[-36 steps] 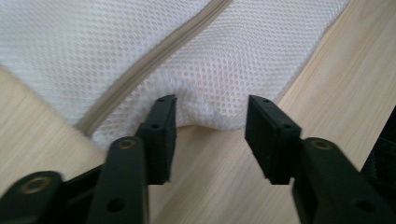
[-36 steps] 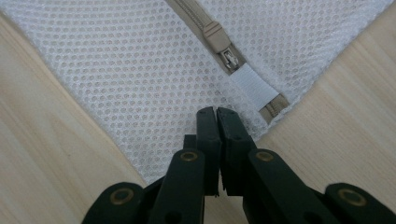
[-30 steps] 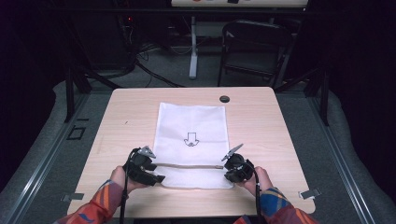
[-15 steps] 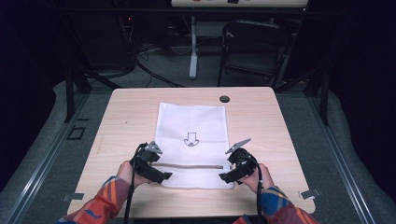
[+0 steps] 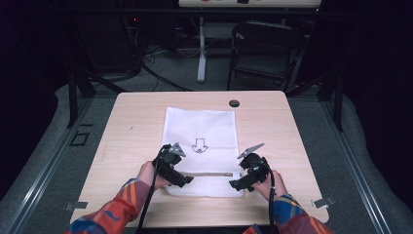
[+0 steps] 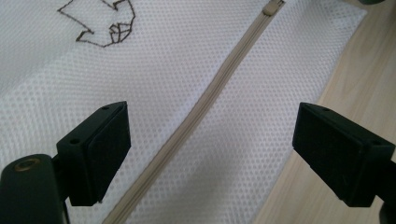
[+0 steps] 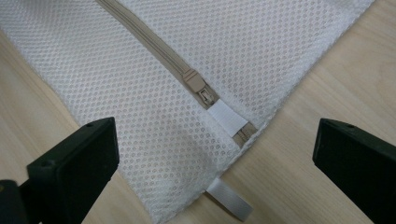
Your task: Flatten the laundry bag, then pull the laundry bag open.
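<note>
Looking down, we see a pale wooden bench (image 5: 126, 146) with a white mesh laundry bag (image 5: 202, 129) lying flat at its middle, long axis running away from us. Near the bag's front edge a beige zipper (image 5: 209, 173) runs crosswise, from one hand to the other.

We hold the left gripper (image 5: 186, 181) at the zipper's left end and the right gripper (image 5: 234, 185) at its right end. Both sets of jaws have just been opening and now stand wide with nothing between them, pads clear of the mesh.

In the right gripper view, the zipper slider (image 7: 198, 87) sits just ahead of the jaws, close to the bag's corner, beside a small white tab (image 7: 227, 116). By our judgement the right hand is the nearer one for taking the slider, and any pull would run along the zipper toward the left gripper.

Bare bench lies open on both sides and in front. A small dark disc (image 5: 234, 103) rests well beyond the bag.
</note>
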